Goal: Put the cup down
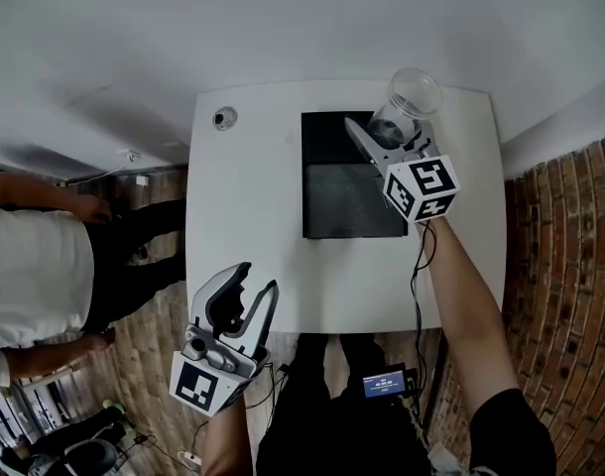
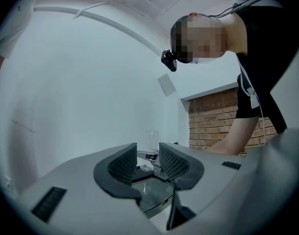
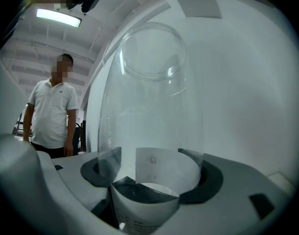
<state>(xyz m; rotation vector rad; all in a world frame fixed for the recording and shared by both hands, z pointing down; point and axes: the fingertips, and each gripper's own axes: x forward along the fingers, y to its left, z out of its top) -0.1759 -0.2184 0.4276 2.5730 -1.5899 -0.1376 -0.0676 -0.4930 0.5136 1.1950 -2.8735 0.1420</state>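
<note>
Seen from above, a white worktop (image 1: 243,216) carries a black mat (image 1: 347,196) on its right half and a small round dark thing (image 1: 223,118) near its far left corner; the right claw (image 1: 387,137) reaches over the far right corner of the mat and is clenched on the base of a clear plastic cup (image 1: 412,95), whose open mouth points up and away from the person; in the right gripper view the cup (image 3: 149,97) fills the middle of the picture, with the right claw (image 3: 152,170) pressing a dark pad against each side of its lower part, and a curl of white paper sits around the base; no view shows whether the cup's bottom touches the worktop; the left claw (image 1: 260,281) is well apart from the cup, over the worktop's near left edge; in the left gripper view the left claw (image 2: 148,160) is released, its two ribbed pads apart with nothing between them, and the cup (image 2: 151,137) stands upright far beyond the gap; a person in a white shirt (image 1: 35,266) stands at the left, on a wooden floor; a brick wall (image 1: 560,266) runs along the right.
</note>
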